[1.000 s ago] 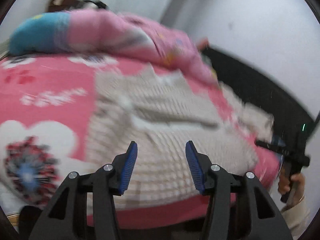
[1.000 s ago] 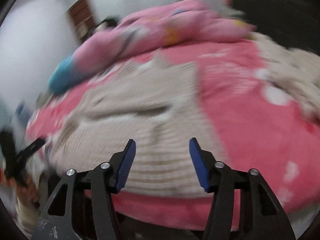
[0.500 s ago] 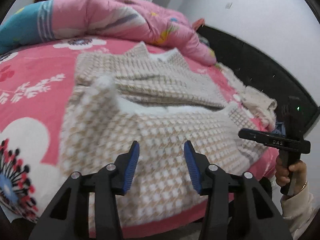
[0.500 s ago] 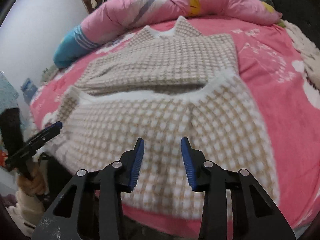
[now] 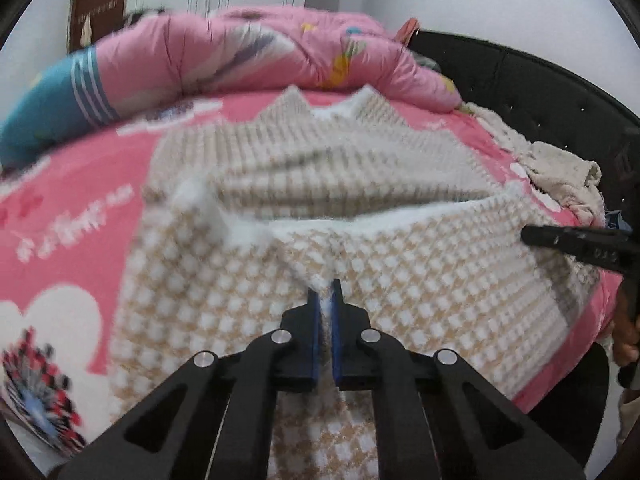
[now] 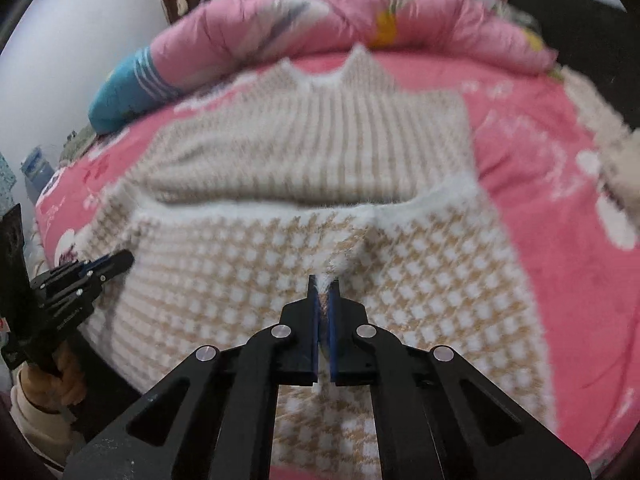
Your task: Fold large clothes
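A fuzzy beige-and-white checked sweater (image 5: 400, 272) lies flat on a pink bed, collar away from me, its lower part folded up over the striped upper part (image 5: 320, 160). My left gripper (image 5: 325, 292) is shut on a pinch of the checked fabric near the bed's front edge. My right gripper (image 6: 324, 288) is shut on another pinch of the same sweater (image 6: 240, 264). The right gripper shows at the right edge of the left wrist view (image 5: 576, 242). The left gripper shows at the left edge of the right wrist view (image 6: 92, 268).
The pink flowered bedsheet (image 5: 72, 216) covers the bed. A rolled pink and blue quilt (image 5: 240, 52) lies along the far side. A crumpled cream garment (image 5: 560, 164) sits at the right by the black headboard (image 5: 540, 92). White walls stand behind.
Both grippers were open above the sweater and have come down and shut on pinches of its checked fabric near the front edge.
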A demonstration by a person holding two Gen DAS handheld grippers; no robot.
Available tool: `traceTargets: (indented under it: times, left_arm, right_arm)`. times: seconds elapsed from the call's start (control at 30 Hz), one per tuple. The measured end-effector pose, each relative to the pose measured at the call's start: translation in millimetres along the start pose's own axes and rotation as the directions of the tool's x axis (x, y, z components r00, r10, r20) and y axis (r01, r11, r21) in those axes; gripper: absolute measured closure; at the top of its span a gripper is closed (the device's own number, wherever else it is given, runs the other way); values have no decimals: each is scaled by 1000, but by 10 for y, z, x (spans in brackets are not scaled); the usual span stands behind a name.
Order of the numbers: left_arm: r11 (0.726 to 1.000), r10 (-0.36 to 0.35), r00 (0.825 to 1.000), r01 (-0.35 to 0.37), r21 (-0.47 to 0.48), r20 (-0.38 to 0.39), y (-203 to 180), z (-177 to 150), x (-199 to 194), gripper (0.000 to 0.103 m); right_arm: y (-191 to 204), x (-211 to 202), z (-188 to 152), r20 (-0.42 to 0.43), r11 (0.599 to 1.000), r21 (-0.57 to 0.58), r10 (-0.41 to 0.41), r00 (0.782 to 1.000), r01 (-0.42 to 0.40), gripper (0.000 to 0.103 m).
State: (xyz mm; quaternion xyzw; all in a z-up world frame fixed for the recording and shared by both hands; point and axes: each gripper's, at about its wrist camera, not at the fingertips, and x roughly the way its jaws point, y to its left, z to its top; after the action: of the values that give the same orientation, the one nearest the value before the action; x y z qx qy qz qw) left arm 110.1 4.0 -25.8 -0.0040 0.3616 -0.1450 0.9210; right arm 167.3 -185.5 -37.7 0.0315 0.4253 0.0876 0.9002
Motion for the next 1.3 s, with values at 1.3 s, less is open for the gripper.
traceTargets:
  times: [1.3]
  left_arm:
    - [968, 18, 999, -29, -250, -45, 1079, -90, 300, 82]
  right_arm:
    - [-1013, 719, 285, -155, 979, 161, -97, 983, 122, 95]
